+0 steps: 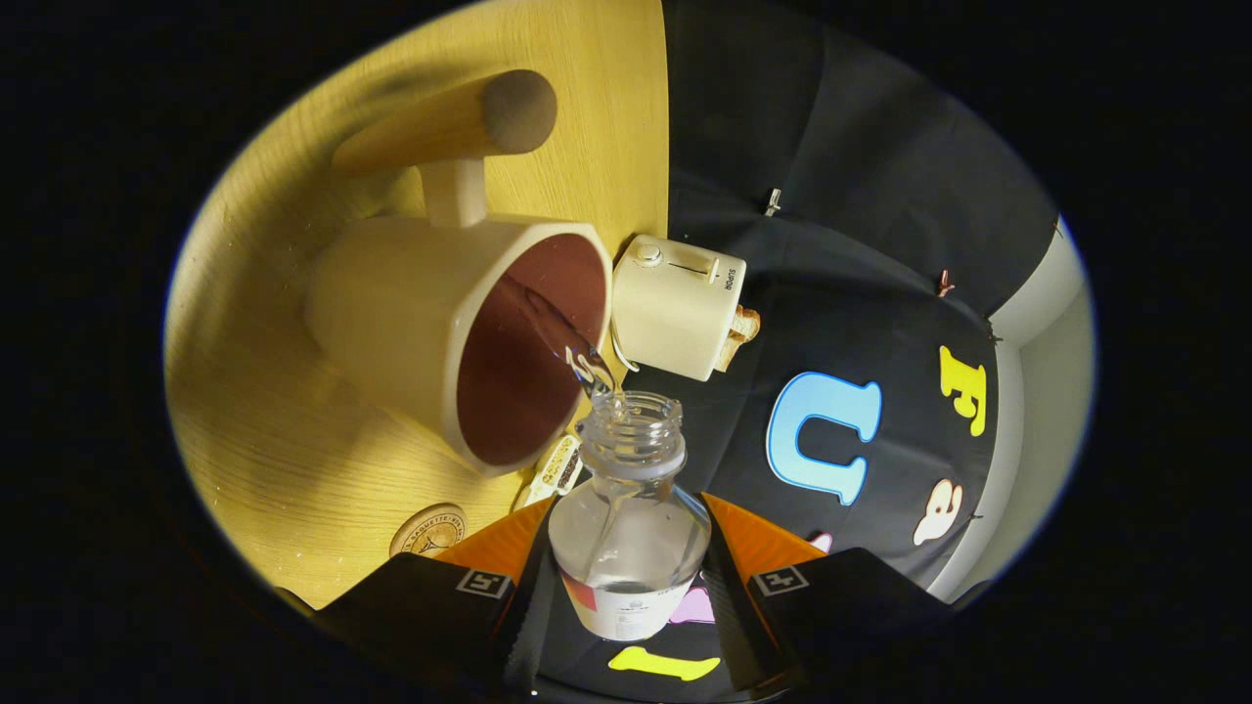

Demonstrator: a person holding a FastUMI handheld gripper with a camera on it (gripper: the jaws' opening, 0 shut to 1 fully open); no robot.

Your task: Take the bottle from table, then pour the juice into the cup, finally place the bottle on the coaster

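My gripper (626, 577) is shut on a clear plastic bottle (628, 533) with a white label; both fingers press its sides. The view is rolled sideways, so the bottle is tipped over. Its open neck (632, 432) points at the mouth of a cream cup (411, 313) with a dark red inside. A thin clear stream (585, 370) runs from the neck into the cup. The cup stands on the wooden table (293, 469). A round wooden coaster (430, 530) lies on the table just beside my left finger.
A wooden stand with a round-ended peg (460, 122) rises from the table behind the cup. A cream toaster (677, 305) holding bread sits beyond the cup at the table's edge. A small white object (554, 471) lies between cup and bottle.
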